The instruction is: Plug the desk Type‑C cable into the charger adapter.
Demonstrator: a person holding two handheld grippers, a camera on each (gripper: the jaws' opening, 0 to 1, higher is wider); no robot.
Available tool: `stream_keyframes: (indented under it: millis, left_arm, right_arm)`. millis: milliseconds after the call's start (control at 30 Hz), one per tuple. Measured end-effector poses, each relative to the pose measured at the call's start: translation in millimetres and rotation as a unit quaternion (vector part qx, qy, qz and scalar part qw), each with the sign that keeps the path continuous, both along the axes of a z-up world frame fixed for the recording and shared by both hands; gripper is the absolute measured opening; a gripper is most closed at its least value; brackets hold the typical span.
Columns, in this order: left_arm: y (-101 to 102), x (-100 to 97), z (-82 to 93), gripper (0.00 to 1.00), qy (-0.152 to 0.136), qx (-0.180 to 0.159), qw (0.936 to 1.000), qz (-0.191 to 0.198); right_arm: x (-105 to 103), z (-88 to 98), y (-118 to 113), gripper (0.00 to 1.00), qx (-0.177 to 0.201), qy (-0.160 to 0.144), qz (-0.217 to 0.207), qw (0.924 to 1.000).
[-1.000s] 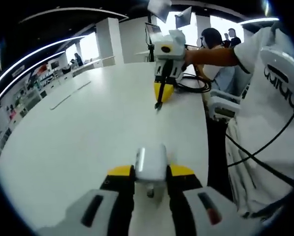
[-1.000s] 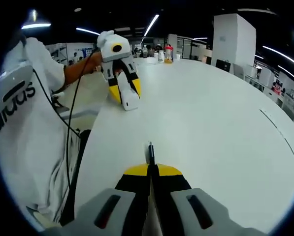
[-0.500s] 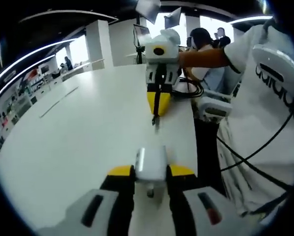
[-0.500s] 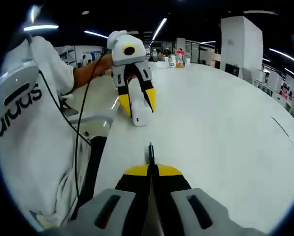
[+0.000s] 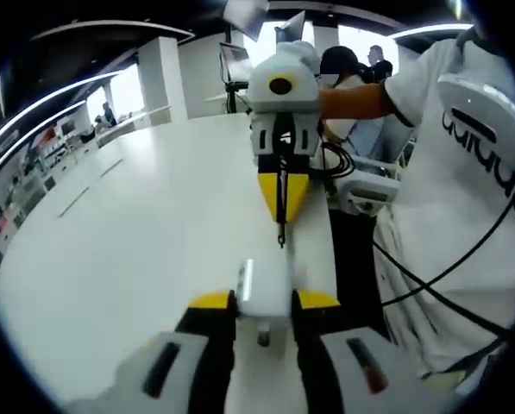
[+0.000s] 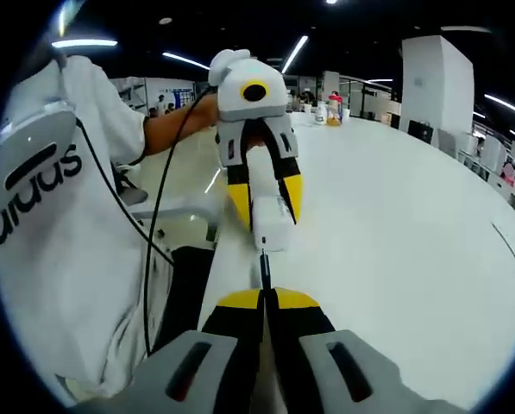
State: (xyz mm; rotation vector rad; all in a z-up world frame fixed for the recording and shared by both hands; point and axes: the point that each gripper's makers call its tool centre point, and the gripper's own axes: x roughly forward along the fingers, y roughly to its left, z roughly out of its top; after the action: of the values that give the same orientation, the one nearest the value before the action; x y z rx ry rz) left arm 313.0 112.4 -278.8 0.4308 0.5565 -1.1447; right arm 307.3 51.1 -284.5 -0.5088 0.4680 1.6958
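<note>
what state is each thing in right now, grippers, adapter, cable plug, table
left gripper: shut on the charger adapter, held above the table
charger adapter: clamped between the jaws, nothing plugged in yet
right gripper: shut on the Type-C cable plug
Type-C cable plug: tip pointing at the adapter, just short of it, not inserted
table: white, bare near the grippers, small bottles at its far end

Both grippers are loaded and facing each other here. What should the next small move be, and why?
Probably ease the right gripper straight forward. It is shut on the Type-C plug, whose tip sits just short of the charger adapter clamped in the left gripper, and the two look roughly lined up.
</note>
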Motion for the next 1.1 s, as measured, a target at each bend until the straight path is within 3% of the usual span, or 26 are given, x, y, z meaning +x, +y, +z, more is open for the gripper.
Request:
stream_keyframes:
  millis: [500,600,767,1100]
  left_arm:
    - [-7.5,-3.0,-0.4,0.24,0.012,-0.013,0.9998,-0.004]
    - [-7.4,-3.1,-0.4,0.24,0.014,-0.013,0.9998,-0.002]
    - [-8.5,-3.5,-1.1,0.24,0.019,-0.009,0.9998,0.0]
    - [-9.5,-3.1,-3.9,0.25,0.023,0.007,0.9997,0.003]
  right_arm:
    - [-4.1,-2.4,6.7,0.02,-0.009,-0.011,0.008,0.9999]
    - [-3.1,-2.5,6.4,0.02,-0.013,-0.02,0.01,0.9997]
    - [-3.7,-3.2,7.6,0.02,-0.036,-0.06,0.02,0.9973]
    - [-6.0,-1.7,7.7,0.01,-0.049,-0.07,0.015,0.9962]
